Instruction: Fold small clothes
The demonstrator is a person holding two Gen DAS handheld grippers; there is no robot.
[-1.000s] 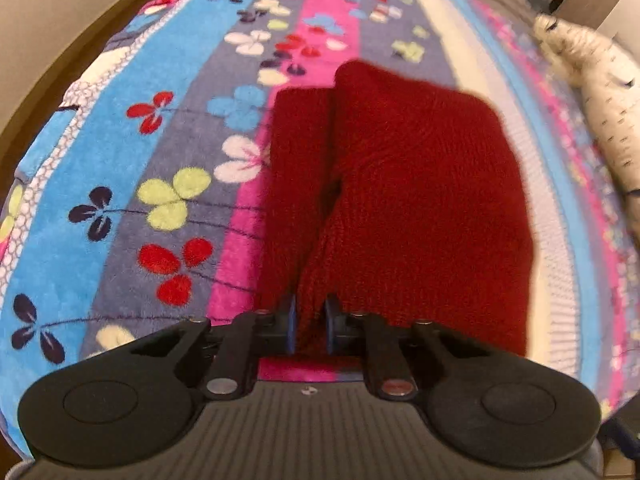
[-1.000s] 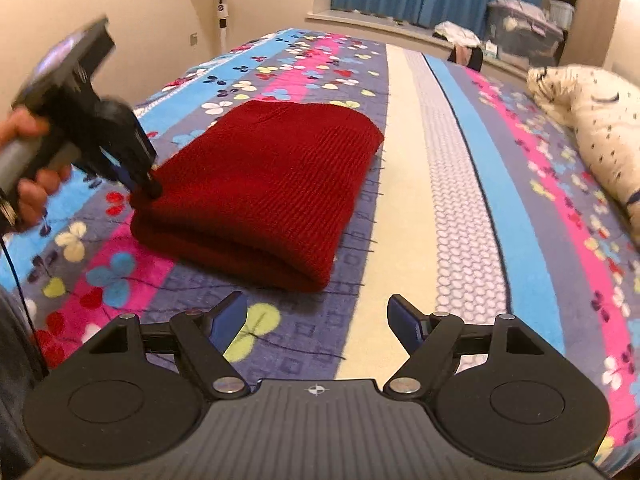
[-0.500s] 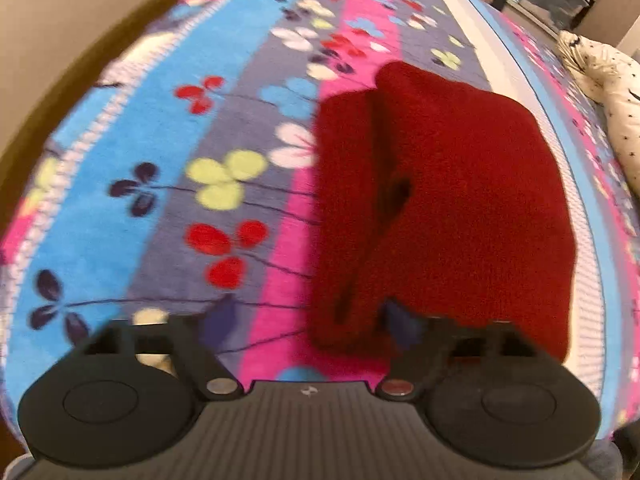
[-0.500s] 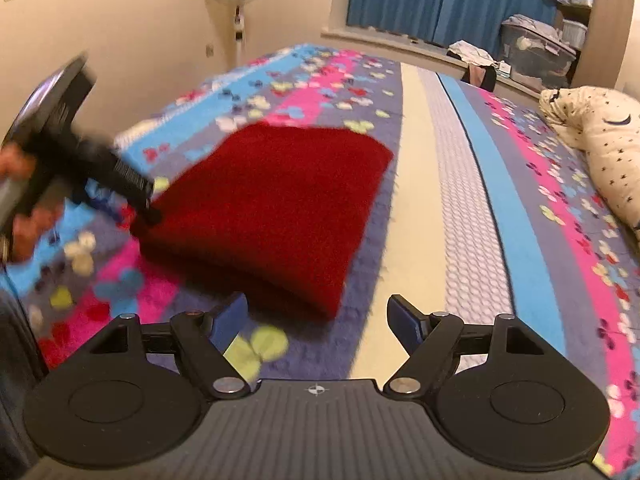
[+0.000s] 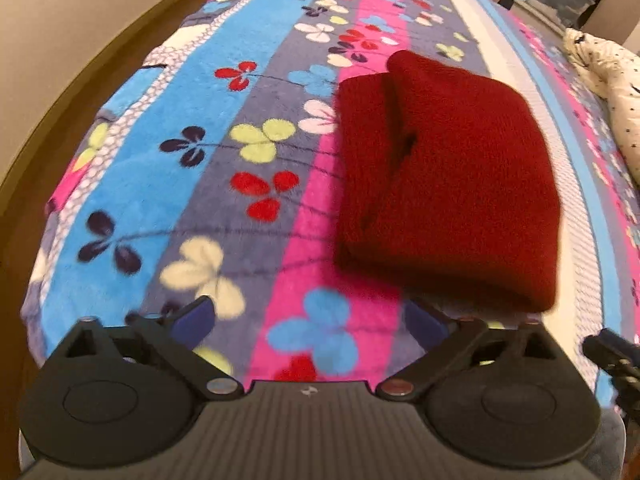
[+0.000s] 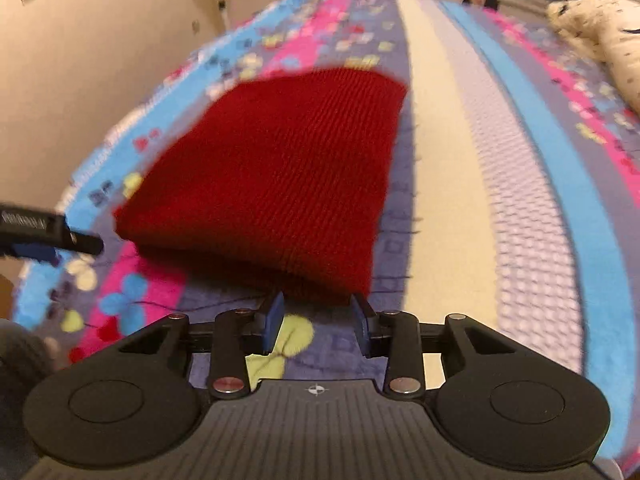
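A dark red knitted garment [image 5: 448, 184] lies folded into a thick rectangle on the striped flowered blanket [image 5: 192, 128]. My left gripper [image 5: 312, 320] is open and empty, just short of the garment's near left corner. In the right wrist view the garment [image 6: 280, 168] fills the middle. My right gripper [image 6: 318, 320] has its jaws partly closed, with the garment's near folded edge just beyond the tips; whether it grips the cloth is unclear. The left gripper's tip [image 6: 60, 236] shows at the left edge, beside the garment's left corner.
A cream spotted pillow or duvet [image 5: 608, 80] lies at the right of the bed, also in the right wrist view [image 6: 600, 28]. The bed's left edge drops to a wooden floor [image 5: 72, 80] and a beige wall [image 6: 100, 40]. Storage clutter stands beyond the bed's far end.
My left gripper let go of the garment's corner, opened and pulled back. My right gripper moved forward to the garment's near edge and its jaws narrowed.
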